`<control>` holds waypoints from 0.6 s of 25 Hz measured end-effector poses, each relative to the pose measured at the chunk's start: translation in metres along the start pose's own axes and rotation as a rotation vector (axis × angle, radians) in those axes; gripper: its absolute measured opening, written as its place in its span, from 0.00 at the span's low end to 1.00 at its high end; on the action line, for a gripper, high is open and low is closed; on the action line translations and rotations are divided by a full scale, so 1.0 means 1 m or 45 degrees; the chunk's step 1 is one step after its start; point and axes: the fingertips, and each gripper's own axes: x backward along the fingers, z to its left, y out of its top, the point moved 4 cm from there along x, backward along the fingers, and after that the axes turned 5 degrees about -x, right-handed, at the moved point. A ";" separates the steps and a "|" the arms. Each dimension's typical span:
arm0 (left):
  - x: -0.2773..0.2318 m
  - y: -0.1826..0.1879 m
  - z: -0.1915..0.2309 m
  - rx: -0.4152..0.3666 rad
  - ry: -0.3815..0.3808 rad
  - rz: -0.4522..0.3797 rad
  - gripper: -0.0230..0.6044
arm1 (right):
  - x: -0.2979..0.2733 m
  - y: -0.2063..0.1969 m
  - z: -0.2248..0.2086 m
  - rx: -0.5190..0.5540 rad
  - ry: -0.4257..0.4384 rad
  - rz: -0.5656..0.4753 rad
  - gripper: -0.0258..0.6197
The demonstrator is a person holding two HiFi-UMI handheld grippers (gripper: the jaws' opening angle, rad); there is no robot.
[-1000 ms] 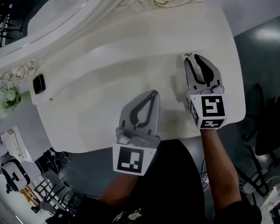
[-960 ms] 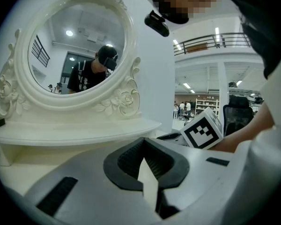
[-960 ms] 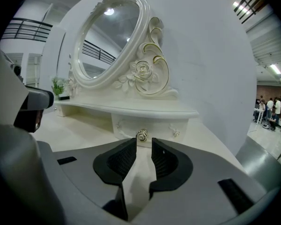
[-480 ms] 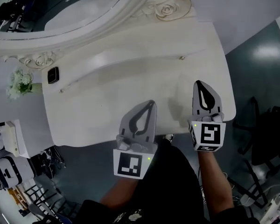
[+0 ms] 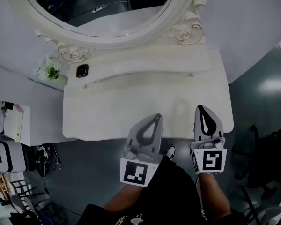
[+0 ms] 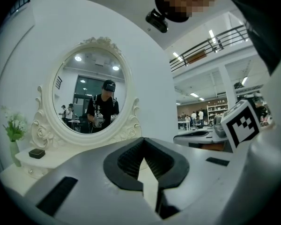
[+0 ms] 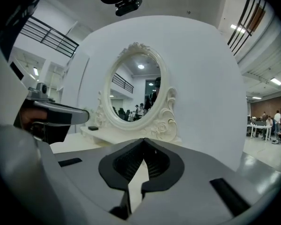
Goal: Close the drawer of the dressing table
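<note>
The white dressing table (image 5: 107, 116) fills the middle of the head view, with its oval mirror (image 5: 98, 3) at the back. No drawer stands out past its front edge (image 5: 145, 137). A curved seam with two small knobs (image 5: 191, 74) runs across the top. My left gripper (image 5: 156, 116) hovers over the front edge, shut and empty. To its right, also over that edge, my right gripper (image 5: 201, 108) is shut on nothing. Both point at the mirror (image 6: 91, 95), as the left gripper (image 6: 143, 140) and right gripper (image 7: 143, 140) views show.
A vase of flowers (image 5: 49, 71) and a small black box (image 5: 82, 70) sit at the table's back left. A lower white surface with devices (image 5: 4, 125) stands left of it. Dark floor and a black chair (image 5: 271, 149) lie to the right.
The right gripper's jaws have gone from open to shut. Both grippers have drawn back from the middle of the table top to its front edge and risen. The mirror has come into view.
</note>
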 end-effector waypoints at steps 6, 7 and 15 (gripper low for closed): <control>0.014 0.025 0.008 -0.075 -0.010 -0.063 0.04 | 0.016 0.026 0.028 0.047 0.074 -0.047 0.04; 0.015 0.030 0.011 -0.085 -0.010 -0.075 0.04 | 0.017 0.032 0.030 0.053 0.071 -0.055 0.04; 0.039 0.056 0.048 -0.108 -0.001 -0.134 0.04 | 0.028 0.070 0.051 0.042 0.026 -0.158 0.04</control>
